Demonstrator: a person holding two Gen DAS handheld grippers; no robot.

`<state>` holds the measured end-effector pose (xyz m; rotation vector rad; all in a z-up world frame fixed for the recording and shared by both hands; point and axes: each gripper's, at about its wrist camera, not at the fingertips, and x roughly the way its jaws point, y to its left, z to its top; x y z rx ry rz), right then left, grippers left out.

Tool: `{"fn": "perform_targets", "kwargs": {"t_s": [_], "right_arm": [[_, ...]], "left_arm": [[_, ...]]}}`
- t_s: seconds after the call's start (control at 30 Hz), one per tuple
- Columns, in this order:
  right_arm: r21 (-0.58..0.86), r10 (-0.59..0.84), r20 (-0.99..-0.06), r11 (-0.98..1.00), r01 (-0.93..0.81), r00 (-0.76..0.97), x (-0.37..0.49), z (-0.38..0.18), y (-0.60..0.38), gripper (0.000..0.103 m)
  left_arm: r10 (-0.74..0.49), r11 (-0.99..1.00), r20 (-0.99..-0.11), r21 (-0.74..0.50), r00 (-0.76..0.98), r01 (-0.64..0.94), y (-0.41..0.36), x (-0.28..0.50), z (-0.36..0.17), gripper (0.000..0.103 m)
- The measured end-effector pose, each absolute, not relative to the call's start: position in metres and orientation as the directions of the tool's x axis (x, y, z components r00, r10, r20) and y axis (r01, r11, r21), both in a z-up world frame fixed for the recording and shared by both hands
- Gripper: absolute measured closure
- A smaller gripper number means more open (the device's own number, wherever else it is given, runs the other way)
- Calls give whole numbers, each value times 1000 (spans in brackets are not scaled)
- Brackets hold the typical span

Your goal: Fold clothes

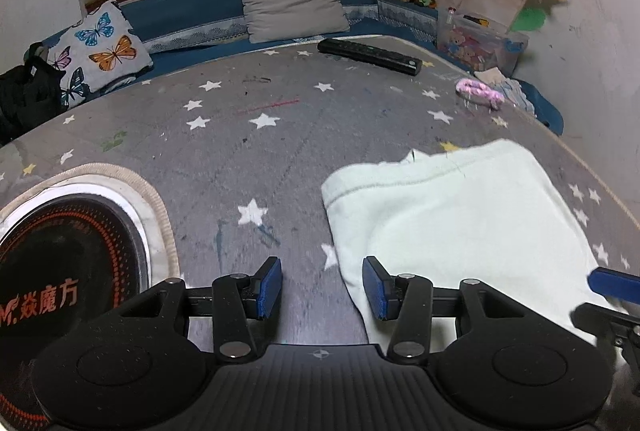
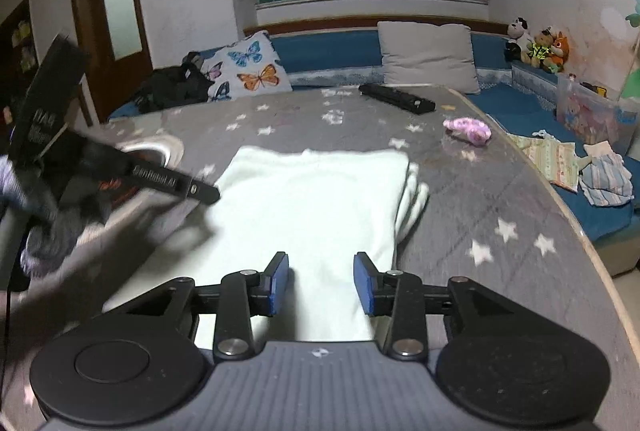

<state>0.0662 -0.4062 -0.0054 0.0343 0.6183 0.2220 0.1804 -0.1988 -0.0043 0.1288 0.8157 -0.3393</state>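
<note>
A pale mint garment (image 1: 460, 215) lies folded flat on the grey star-print tabletop (image 1: 240, 159). My left gripper (image 1: 322, 287) hovers open over the garment's near left edge; its right pad is above the cloth and its left pad above bare table. In the right wrist view the same garment (image 2: 312, 199) spreads ahead, with layered edges on its right side. My right gripper (image 2: 322, 283) is open just above the garment's near edge, and the pads do not press on the cloth. One of the left gripper's fingers (image 2: 176, 185) shows blurred at the garment's left corner.
A round black cooktop (image 1: 68, 263) is set into the table at the left. A long black bar (image 1: 370, 56) and a pink bundle (image 1: 480, 93) lie farther back. Cushions, plush toys and a clear toy box (image 1: 484, 45) line the blue bench. The table's curved edge (image 2: 580, 231) runs along the right.
</note>
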Motion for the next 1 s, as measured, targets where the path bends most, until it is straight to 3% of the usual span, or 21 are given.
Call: {"fn": "perform_targets", "kwargs": {"t_s": [0.53, 0.77, 1.0], "right_arm": [[65, 230, -579, 969, -237, 782, 18, -4, -405, 66], [123, 243, -530, 970, -210, 812, 48, 12, -411, 66], [145, 223, -540, 974, -171, 812, 93, 9, -412, 67]], "left_arm": [[-242, 943, -723, -17, 648, 333, -179, 147, 1, 54], [-304, 913, -711, -28, 634, 406, -192, 123, 3, 53], [-318, 902, -721, -31, 615, 430, -199, 111, -7, 53]]}}
